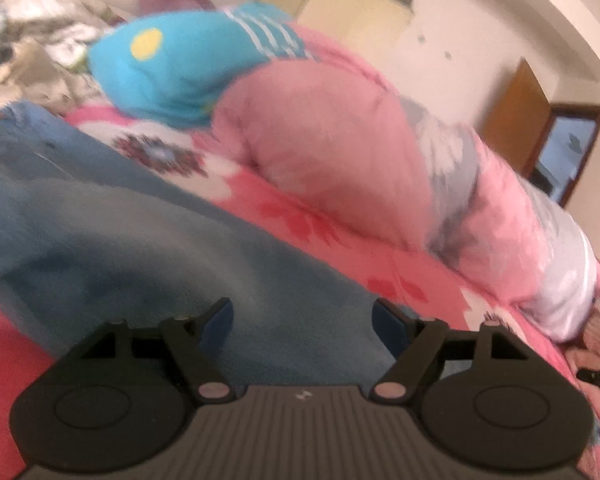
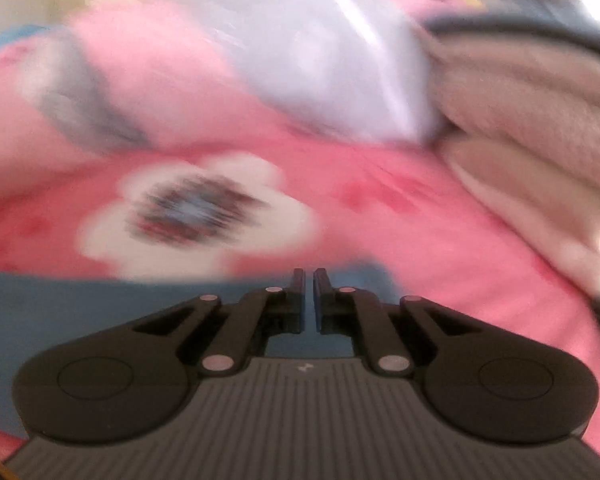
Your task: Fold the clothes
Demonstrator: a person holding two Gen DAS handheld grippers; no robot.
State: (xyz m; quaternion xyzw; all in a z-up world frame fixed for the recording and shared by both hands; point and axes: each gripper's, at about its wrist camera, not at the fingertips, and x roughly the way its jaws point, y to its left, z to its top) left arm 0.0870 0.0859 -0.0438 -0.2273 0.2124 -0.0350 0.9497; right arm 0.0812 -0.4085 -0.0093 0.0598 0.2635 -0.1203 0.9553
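A blue-grey garment lies spread on the pink flowered bedspread, filling the lower left of the left wrist view. My left gripper hangs just above it, open, with only the cloth's surface showing between the fingers. In the right wrist view, which is blurred, the same garment shows as a blue band under the gripper. My right gripper is shut at the garment's far edge, with only a thin slit between the pads. I cannot tell whether any cloth is pinched there.
A bunched pink and grey quilt lies along the far side of the bed, with a turquoise piece bearing a yellow dot behind it. Crumpled pale clothes sit at the far left. Folded beige blankets are stacked at the right. A brown door stands beyond.
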